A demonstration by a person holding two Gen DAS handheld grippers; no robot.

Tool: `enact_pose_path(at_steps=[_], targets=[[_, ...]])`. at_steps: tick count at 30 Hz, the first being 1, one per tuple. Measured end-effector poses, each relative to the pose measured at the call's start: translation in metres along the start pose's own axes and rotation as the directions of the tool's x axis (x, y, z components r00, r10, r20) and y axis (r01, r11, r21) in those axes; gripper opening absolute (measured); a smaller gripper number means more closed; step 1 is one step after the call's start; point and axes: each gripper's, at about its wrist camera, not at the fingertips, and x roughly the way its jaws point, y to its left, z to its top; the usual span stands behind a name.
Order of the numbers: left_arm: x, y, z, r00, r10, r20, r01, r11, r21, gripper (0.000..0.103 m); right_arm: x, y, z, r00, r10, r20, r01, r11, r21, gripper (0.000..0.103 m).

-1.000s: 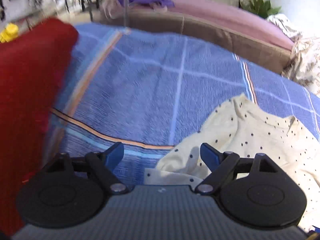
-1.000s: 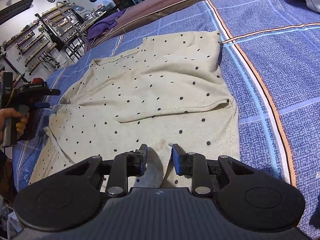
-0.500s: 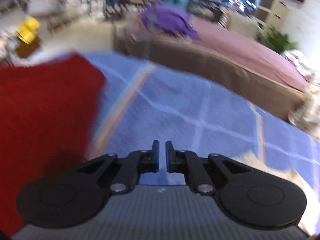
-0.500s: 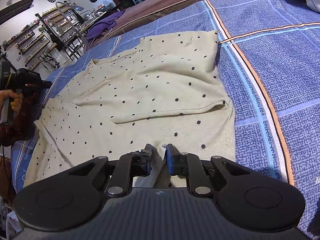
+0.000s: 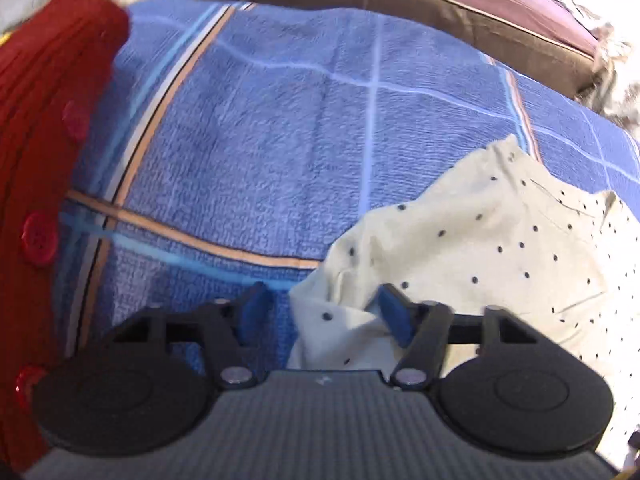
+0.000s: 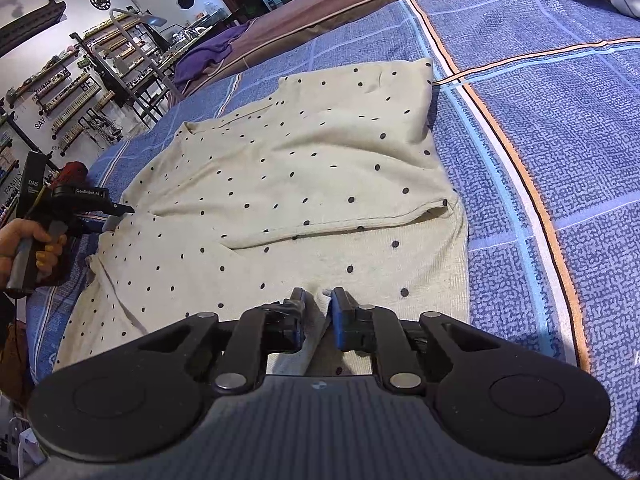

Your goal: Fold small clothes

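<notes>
Right gripper sits at the near hem of the cream dotted shirt, its jaws nearly together and pinching a raised fold of the hem cloth between the blue pads.

The shirt lies spread flat on the blue checked bedspread, which has orange and white stripes. A crease runs across the shirt just beyond the pinched hem. One sleeve reaches toward the far side of the bedspread.

Left gripper is at the shirt's left edge. Its jaws have just been opening again after closing and now stand spread, with a corner of the shirt lying between them; the right blue pad is against the cloth, the left one over bare bedspread. No firm pinch visible. A person's hand grips that tool's handle.

Left of the shirt, a red buttoned garment lies on the bedspread.

Beyond the bedspread, a mauve-covered mattress with a purple cloth on it; shelves line the wall behind.
</notes>
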Motion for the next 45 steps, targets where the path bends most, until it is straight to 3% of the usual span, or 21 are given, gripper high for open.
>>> enact_pose_path(at_steps=[1,3,6,8,9,12,15,19,20,21,22,24,26,29,32,35,38,40,42,45], targets=[[-0.003,0.0,0.002,0.999,-0.045,-0.006,0.044,0.999,-0.025,0.006,0.0,0.0,0.0,1.0,0.0,0.0,0.0,1.0,-0.001,0.023],[-0.015,0.003,0.012,0.998,-0.042,0.039,0.045,0.996,-0.076,0.006,0.0,0.0,0.0,1.0,0.001,-0.001,-0.001,1.0,-0.001,0.023],[-0.033,0.007,0.024,0.985,0.092,0.144,-0.077,0.991,-0.106,0.005,0.0,0.0,0.001,1.0,0.002,-0.002,-0.002,1.0,-0.003,0.023],[-0.04,0.009,0.026,0.942,0.266,0.205,-0.247,0.962,-0.113,0.015,0.0,0.0,0.0,1.0,0.002,-0.001,-0.002,1.0,-0.002,0.023],[-0.041,0.009,0.026,0.931,0.303,0.203,-0.293,0.953,-0.081,0.034,0.0,-0.001,0.0,1.0,0.002,0.0,-0.002,1.0,0.0,0.023],[-0.043,0.004,0.015,0.958,0.23,0.17,-0.236,0.972,0.015,0.038,0.0,-0.001,0.0,1.0,0.007,0.001,-0.007,1.0,0.002,0.023],[-0.043,-0.01,0.0,0.967,0.222,0.124,-0.238,0.962,0.133,0.055,-0.001,-0.004,0.0,1.0,0.02,0.001,-0.02,1.0,0.021,0.023],[-0.025,-0.016,-0.016,0.991,0.128,0.025,-0.13,0.983,0.126,0.055,-0.001,-0.007,0.001,0.999,0.034,0.001,-0.034,0.999,0.041,0.025],[-0.019,-0.014,-0.018,0.994,0.112,0.006,-0.112,0.988,0.107,0.053,-0.001,-0.006,0.001,0.999,0.036,0.002,-0.036,0.999,0.041,0.025],[-0.018,-0.014,-0.021,0.994,0.107,0.017,-0.108,0.99,0.085,0.044,-0.001,-0.006,0.001,0.999,0.038,0.002,-0.038,0.999,0.039,0.025],[-0.014,-0.014,-0.02,0.995,0.099,0.025,-0.1,0.993,0.062,0.027,-0.001,-0.006,0.001,0.999,0.041,0.002,-0.041,0.999,0.037,0.025],[-0.008,-0.011,-0.017,0.999,0.052,0.006,-0.053,0.998,0.027,0.008,-0.001,-0.004,0.003,0.999,0.036,-0.006,-0.036,0.999,0.02,0.018],[-0.013,-0.013,-0.014,0.998,0.066,0.014,-0.067,0.997,0.04,0.005,-0.003,0.001,0.006,1.0,0.011,-0.009,-0.011,1.0,-0.024,0.009],[-0.018,-0.014,-0.003,0.989,0.133,0.067,-0.138,0.987,0.077,0.004,-0.014,0.005,0.015,0.999,0.007,0.048,-0.005,0.999,-0.05,0.008],[-0.019,-0.001,0.006,0.994,0.097,0.053,-0.098,0.995,0.015,0.004,-0.021,0.01,0.035,0.993,-0.019,0.116,0.03,0.995,-0.095,0.008],[-0.017,0.003,0.011,0.989,0.132,0.061,-0.132,0.991,0.004,0.004,-0.018,0.017,0.059,0.984,-0.071,0.165,0.098,0.982,-0.159,0.004],[-0.013,0.009,0.014,0.989,0.136,0.058,-0.134,0.99,-0.046,0.004,-0.002,0.017,0.081,0.969,-0.156,0.19,0.194,0.96,-0.202,0.001],[-0.006,0.011,0.016,0.99,0.131,0.045,-0.128,0.99,-0.066,0.004,0.01,0.01,0.09,0.97,-0.174,0.168,0.205,0.96,-0.19,0.001],[-0.004,0.014,0.016,0.988,0.139,0.061,-0.133,0.987,-0.091,0.007,0.014,0.008,0.092,0.979,-0.15,0.137,0.172,0.972,-0.16,0.007],[-0.005,0.023,0.014,0.981,0.172,0.091,-0.156,0.975,-0.161,0.024,0.012,0.009,0.082,0.985,-0.125,0.121,0.14,0.983,-0.122,0.025]])
